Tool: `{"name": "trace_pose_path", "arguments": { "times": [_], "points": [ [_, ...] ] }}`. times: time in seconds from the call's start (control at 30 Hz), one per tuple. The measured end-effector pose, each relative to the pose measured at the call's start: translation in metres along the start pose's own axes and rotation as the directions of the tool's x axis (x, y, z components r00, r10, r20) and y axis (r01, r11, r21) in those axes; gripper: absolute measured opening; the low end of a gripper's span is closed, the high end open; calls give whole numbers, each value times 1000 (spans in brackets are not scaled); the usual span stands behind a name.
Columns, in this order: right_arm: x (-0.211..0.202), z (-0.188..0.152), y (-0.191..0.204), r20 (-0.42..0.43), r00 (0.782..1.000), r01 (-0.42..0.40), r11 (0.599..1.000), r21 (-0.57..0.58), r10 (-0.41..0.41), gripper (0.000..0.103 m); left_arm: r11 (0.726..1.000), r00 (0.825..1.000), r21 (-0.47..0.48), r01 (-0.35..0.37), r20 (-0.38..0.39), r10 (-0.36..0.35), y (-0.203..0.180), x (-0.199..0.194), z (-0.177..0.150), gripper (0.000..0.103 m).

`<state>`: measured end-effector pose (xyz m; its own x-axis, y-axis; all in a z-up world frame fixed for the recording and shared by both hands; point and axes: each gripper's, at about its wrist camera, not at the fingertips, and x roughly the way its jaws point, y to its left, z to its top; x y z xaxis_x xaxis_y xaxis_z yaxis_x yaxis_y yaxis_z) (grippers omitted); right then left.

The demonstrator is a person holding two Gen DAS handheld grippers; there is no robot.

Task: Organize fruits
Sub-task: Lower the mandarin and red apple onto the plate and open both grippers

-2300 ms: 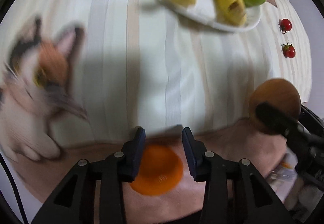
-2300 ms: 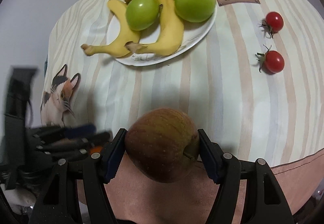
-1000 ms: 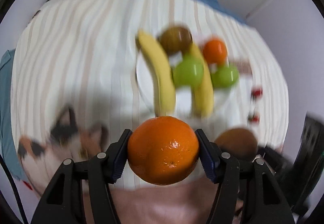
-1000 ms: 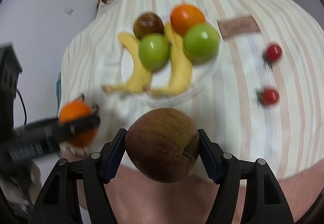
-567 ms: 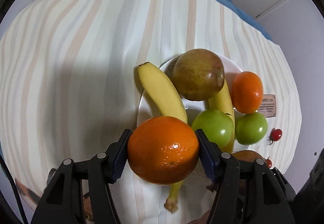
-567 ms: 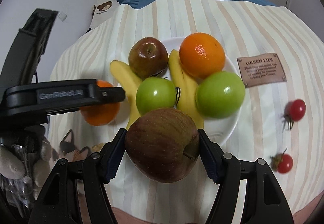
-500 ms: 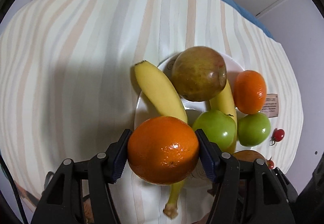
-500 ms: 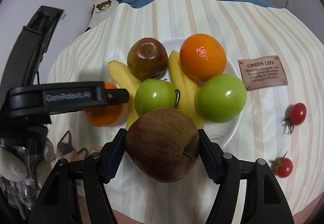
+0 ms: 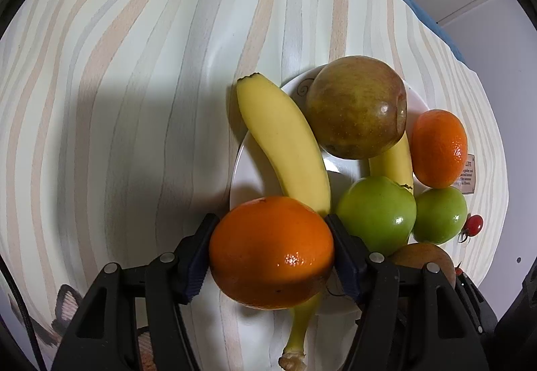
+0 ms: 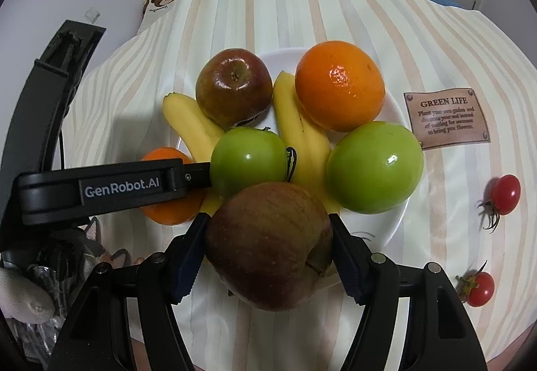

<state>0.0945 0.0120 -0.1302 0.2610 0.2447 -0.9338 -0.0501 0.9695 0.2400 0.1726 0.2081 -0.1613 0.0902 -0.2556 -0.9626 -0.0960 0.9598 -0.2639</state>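
Striped cloth [image 10: 335, 18] over a table, bearing a white plate [image 10: 386, 226] already crowded with bananas, apples and an orange; two tomatoes [image 10: 506, 193] lay loose beside it. Risk: added fruit could roll off or knock others out. Left gripper [image 9: 272, 247] was clamped on an orange [image 9: 272, 250], right gripper [image 10: 268, 247] on an apple [image 10: 268, 243], both above the plate's near edge.

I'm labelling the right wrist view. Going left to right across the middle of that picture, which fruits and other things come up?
Orange held in the left tool → smaller green apple → larger green apple → brown "GREEN LIFE" patch → upper red cherry tomato.
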Motion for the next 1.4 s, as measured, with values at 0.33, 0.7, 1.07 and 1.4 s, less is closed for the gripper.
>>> {"name": "trace_pose_path", "arguments": {
  "times": [0.33, 0.7, 1.07, 1.4],
  "points": [
    [-1, -4, -4, 7, 1000, -13, 1000, 14, 13, 72, 1000, 1000, 6, -24, -13, 24, -6, -1, -4, 63],
    [-23, -10, -9, 30, 999, -26, 1000, 12, 26, 87, 998, 996, 22, -55, 76, 54, -17, -29, 0, 85],
    [-77, -13, -18, 60, 997, 48, 999, 6, -48, 99, 988, 975, 56, -145, 178, 133, -31, -70, -26, 101],
    [-129, -31, -26, 128, 986, 111, 994, -6, -109, 101, 979, 944, 77, -188, 289, 159, -48, -126, -89, 101]
  ]
}}
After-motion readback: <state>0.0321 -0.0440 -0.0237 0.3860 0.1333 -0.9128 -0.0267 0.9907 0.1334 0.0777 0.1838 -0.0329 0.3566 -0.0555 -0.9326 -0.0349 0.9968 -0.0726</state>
